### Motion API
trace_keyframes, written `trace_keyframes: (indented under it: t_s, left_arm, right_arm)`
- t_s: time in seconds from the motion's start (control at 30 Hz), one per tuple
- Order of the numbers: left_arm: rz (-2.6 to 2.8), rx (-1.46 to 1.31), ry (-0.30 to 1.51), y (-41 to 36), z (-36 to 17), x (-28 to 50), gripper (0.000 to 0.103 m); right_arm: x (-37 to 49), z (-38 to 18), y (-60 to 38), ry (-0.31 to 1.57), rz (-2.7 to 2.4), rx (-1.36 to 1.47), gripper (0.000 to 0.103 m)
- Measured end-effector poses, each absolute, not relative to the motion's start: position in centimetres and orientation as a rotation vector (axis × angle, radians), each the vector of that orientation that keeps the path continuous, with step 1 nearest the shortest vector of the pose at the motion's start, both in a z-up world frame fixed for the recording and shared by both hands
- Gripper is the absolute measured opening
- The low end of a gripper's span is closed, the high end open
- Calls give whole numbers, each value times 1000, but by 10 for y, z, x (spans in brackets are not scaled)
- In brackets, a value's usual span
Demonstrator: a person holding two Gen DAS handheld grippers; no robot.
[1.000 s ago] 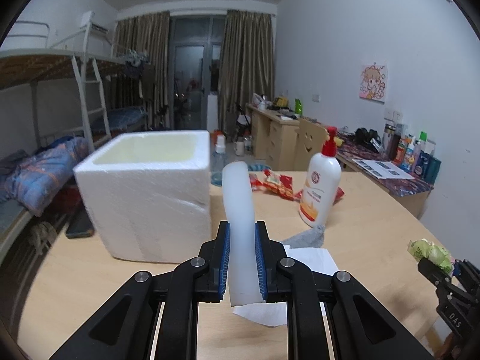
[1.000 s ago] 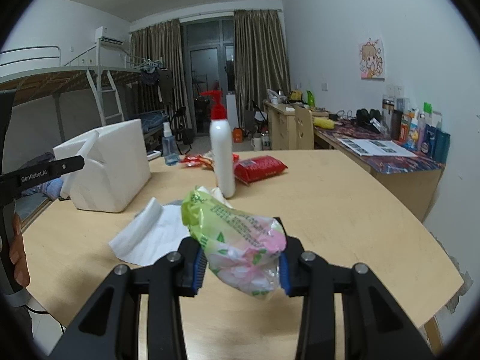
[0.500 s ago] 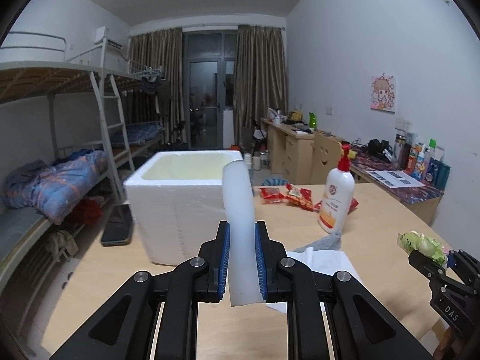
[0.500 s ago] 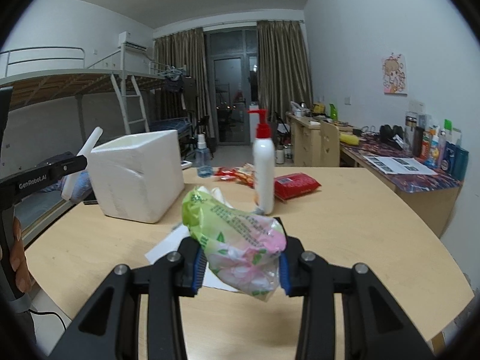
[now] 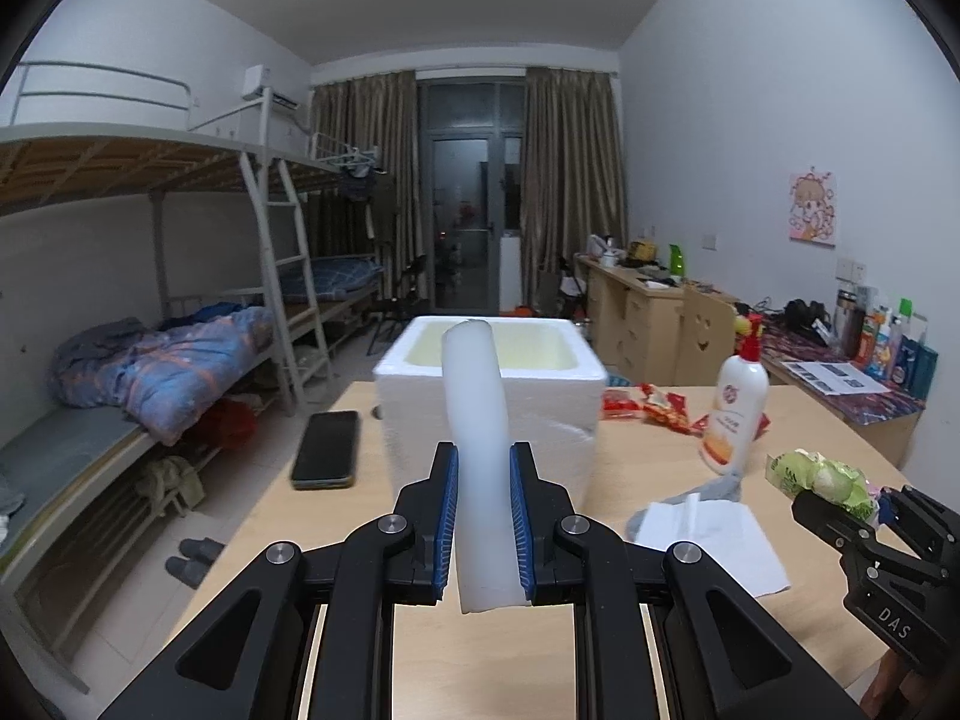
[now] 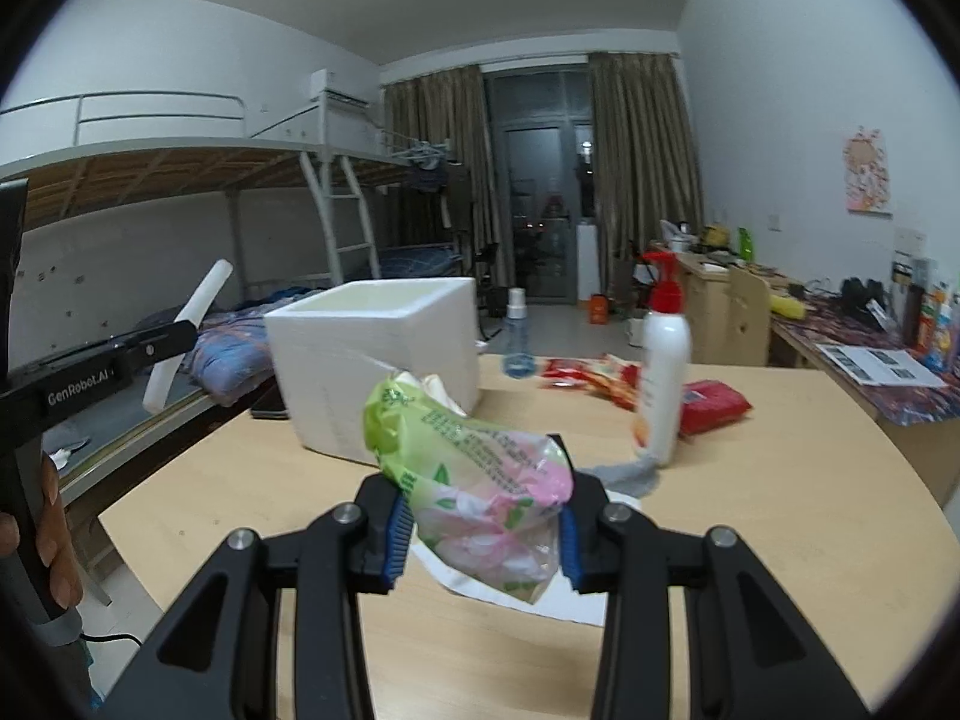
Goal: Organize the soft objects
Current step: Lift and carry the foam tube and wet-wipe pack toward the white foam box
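Above the worktop [image 5: 660,456], a light bendy foam strip [image 5: 477,420] was clamped low in the left gripper [image 5: 483,531]; a crushable tissue pack [image 6: 480,480] was pinched mid-body by the right gripper [image 6: 483,531].

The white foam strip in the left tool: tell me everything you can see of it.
The white foam strip is a long, flat, slightly translucent piece with a rounded top end, soft-looking and gently bowed. It stands nearly upright, clamped low down between the blue pads of the left tool, with a short end hanging below. Nothing else touches it. It is held above the wooden table, in front of the open foam box.
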State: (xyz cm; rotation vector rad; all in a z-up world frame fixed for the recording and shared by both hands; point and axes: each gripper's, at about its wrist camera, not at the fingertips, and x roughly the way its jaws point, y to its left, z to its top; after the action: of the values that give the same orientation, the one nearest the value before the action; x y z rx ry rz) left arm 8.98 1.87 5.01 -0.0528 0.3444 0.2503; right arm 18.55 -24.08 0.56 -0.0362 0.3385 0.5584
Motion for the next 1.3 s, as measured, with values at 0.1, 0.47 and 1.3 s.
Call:
trace_keyframes:
  t_s: [0.1,0.47,1.3]
  left_arm:
    - [269,-62,348,29,50,83,18]
    - [297,-75,361,54,47,76,18]
    - [240,-95,365,67,82,115,18]
  right_arm:
    - [185,7,-224,339,599,-50,44]
    - [183,12,-187,334,688,-81,44]
    - [201,43,-151,292,736,-104,44]
